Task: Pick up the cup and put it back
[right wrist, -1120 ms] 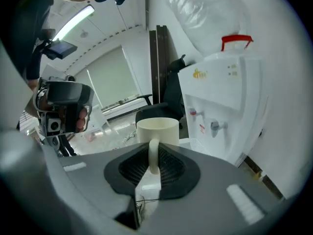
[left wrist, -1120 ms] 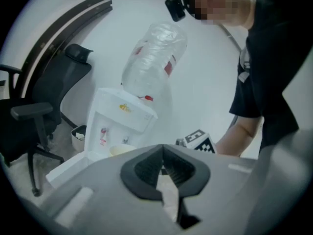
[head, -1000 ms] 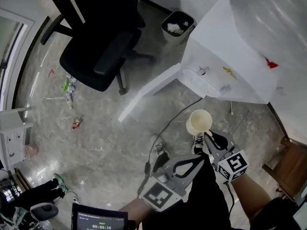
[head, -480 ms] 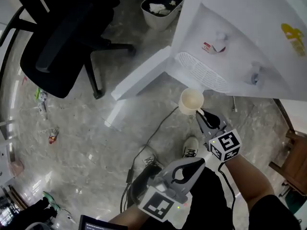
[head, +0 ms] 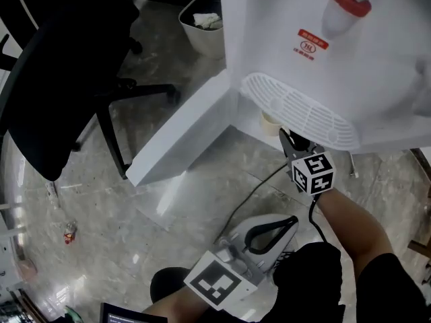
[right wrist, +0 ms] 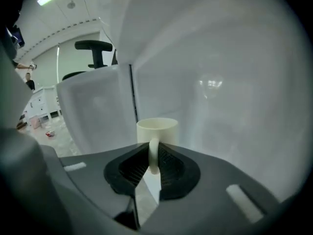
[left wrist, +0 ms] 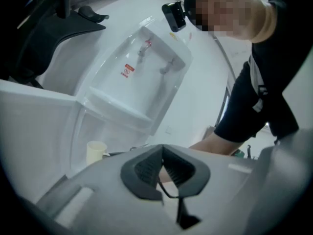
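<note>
A cream cup (right wrist: pixel 156 130) with a handle is upright in the open lower cabinet of a white water dispenser (head: pixel 337 59). My right gripper (right wrist: pixel 152 163) is shut on the cup's handle. In the head view only a sliver of the cup (head: pixel 269 122) shows beneath the drip tray (head: pixel 296 110), with the right gripper (head: pixel 286 140) reaching in under it. The left gripper view shows the cup (left wrist: pixel 96 152) inside the cabinet opening. My left gripper (head: pixel 273 229) hangs low near the person's body, shut with nothing in it (left wrist: pixel 164 168).
The cabinet door (head: pixel 182 130) swings open to the left. A black office chair (head: pixel 60 79) stands at the far left and a waste bin (head: pixel 202 29) with paper in it behind the door. A red tap (head: pixel 350 2) sits above the tray. A cable runs across the floor.
The right gripper has carried the cup forward from open floor space to under the drip tray, into the cabinet. The head view has moved closer to the dispenser. The left gripper stayed low.
</note>
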`<state>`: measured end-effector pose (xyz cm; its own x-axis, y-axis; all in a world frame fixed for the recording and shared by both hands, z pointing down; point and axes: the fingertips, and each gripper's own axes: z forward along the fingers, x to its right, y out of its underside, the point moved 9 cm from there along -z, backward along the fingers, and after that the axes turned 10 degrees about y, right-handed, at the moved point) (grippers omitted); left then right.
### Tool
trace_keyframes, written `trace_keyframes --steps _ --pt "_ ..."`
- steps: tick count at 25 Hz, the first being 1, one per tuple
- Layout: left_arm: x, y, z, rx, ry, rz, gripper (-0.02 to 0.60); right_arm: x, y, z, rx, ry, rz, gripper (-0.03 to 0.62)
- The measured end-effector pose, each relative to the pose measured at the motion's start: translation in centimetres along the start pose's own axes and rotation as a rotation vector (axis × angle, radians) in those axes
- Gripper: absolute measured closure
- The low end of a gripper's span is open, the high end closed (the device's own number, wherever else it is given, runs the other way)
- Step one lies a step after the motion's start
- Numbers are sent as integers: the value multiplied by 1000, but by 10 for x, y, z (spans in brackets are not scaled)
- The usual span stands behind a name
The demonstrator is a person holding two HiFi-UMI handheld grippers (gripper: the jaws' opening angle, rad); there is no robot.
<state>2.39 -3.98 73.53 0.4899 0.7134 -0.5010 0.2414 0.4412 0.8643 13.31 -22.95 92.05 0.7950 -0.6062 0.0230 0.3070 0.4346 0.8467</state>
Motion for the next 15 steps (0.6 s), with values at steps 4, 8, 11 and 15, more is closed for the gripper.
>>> trace_keyframes --steps 4,8,11,15 --pt "-25 1 -3 -6 25 66 578 18 16 43 9 80 40 546" --pt "-38 -1 -12 -5 29 128 578 26 25 70 3 127 54 546" --pt "-49 -2 -20 3 -4 139 578 33 35 84 -17 155 64 546" --pt "-56 -2 -27 17 -36 116 577 35 42 90 -23 161 71 546"
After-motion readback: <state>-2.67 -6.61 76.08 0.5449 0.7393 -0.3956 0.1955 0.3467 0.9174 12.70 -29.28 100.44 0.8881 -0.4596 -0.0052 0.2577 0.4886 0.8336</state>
